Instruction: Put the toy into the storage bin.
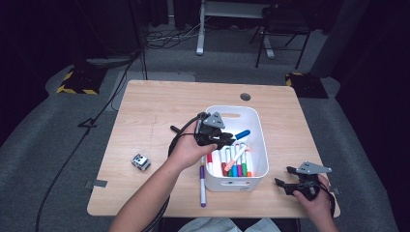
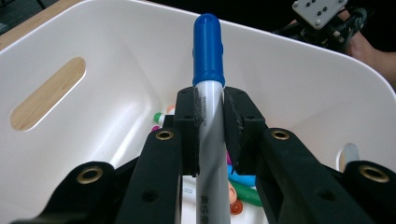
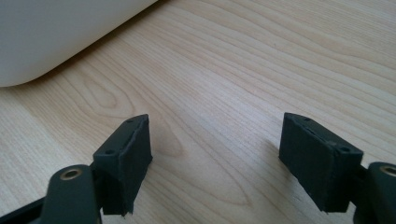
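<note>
My left gripper (image 1: 228, 139) is shut on a blue-capped marker (image 1: 241, 134) and holds it over the white bin (image 1: 260, 131). In the left gripper view both pads clamp the marker's grey barrel (image 2: 208, 112), and its blue cap (image 2: 208, 49) points toward the bin's far wall (image 2: 299, 79). Several coloured markers (image 1: 236, 162) lie in the bin's near end. A purple marker (image 1: 202, 181) rests on the table just left of the bin. My right gripper (image 1: 284, 176) stands open low over the wood near the table's front right corner, with nothing between its fingers (image 3: 126, 158).
A small grey cube-like object (image 1: 140, 162) sits on the table's left side. The bin's outer wall (image 3: 51, 32) lies just beyond the right gripper. A cable (image 1: 175, 129) trails from the left gripper across the table. The table's front edge (image 1: 145, 212) is close to both hands.
</note>
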Available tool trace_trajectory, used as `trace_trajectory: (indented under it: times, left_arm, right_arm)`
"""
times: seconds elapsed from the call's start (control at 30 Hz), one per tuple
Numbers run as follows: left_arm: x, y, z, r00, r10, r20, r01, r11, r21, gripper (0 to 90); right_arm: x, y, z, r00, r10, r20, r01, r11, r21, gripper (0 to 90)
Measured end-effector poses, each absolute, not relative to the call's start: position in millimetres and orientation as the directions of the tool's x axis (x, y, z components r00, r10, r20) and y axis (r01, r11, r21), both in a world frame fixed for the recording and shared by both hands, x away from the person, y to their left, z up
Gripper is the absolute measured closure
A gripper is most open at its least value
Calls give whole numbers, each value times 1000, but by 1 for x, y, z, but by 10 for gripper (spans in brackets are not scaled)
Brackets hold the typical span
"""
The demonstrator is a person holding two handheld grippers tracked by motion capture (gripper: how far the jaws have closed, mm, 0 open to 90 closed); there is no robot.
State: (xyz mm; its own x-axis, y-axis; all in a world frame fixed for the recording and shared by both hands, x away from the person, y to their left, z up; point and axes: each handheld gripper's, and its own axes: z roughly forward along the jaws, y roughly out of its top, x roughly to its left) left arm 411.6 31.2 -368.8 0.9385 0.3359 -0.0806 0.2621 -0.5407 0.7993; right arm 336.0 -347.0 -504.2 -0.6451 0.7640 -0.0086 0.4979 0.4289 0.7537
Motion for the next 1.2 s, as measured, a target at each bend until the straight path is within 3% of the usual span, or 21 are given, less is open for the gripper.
trace_trajectory:
  times: [0.47,0.8,0.93,1.07,1.2]
  left_arm:
    - [405,34,-373,948,312,-61,251,-617,746,762]
    - [402,19,-372,946,324,1,244,-715,656,762]
    - [403,17,-371,941,338,-12,271,-733,623,756]
    - [400,14,-373,935,354,0,273,-722,635,446]
    - [400,16,-369,935,354,-16,274,-692,668,392]
  right_arm:
    - [336,-347,-504,-648,762,-11,496,432,753,254]
    - [336,-347,-504,-647,762,-10,497,431,753,254]
    - [336,-347,-504,-648,762,-11,495,433,753,254]
    - [336,-347,-504,-646,763,-9,498,430,753,254]
    - [336,-347,-504,-647,763,-9,498,431,753,254]
